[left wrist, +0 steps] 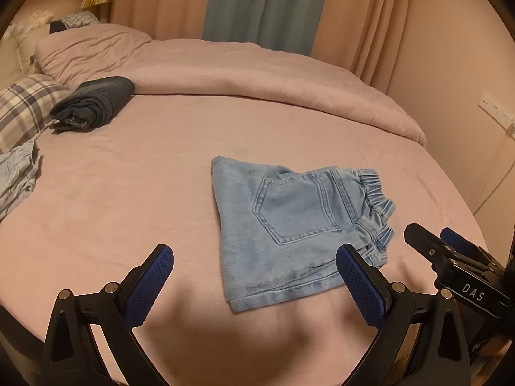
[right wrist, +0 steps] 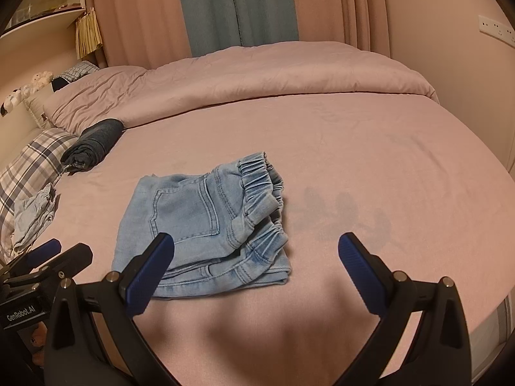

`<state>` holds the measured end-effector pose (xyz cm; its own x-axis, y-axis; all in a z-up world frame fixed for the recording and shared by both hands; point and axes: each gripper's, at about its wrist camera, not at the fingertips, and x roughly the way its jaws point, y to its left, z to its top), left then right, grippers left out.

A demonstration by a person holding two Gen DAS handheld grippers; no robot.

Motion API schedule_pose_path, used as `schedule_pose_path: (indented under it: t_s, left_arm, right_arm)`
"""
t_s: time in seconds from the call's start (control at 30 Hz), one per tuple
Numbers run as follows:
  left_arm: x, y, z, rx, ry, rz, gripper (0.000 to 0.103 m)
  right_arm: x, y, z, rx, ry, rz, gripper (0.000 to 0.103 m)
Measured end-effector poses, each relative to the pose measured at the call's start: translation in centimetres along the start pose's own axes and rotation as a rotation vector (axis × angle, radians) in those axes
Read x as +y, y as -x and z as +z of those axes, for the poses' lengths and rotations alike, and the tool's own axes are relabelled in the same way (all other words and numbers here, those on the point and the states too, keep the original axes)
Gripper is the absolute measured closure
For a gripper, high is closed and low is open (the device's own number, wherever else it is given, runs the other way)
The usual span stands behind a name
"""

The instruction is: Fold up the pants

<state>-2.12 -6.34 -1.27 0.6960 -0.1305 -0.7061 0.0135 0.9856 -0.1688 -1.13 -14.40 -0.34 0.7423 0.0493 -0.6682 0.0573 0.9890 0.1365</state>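
Light blue denim pants lie folded into a compact stack on the pink bed sheet, back pocket up, elastic waistband to the right. They also show in the right wrist view. My left gripper is open and empty, hovering above the near edge of the pants. My right gripper is open and empty, near the pants' right front corner. The right gripper also shows at the right in the left wrist view; the left gripper appears at the lower left of the right wrist view.
A rolled dark blue garment lies at the back left beside a plaid pillow. A crumpled light blue garment sits at the left edge. A pink duvet is bunched along the far side. Curtains hang behind.
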Motion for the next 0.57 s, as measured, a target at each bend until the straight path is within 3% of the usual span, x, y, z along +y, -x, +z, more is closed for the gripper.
schedule_pose_path:
  t_s: [0.57]
  left_arm:
    - [-0.21, 0.4, 0.03, -0.019, 0.005, 0.003, 0.003]
  right_arm:
    - [0.16, -0.24, -0.09, 0.007, 0.008, -0.003, 0.0]
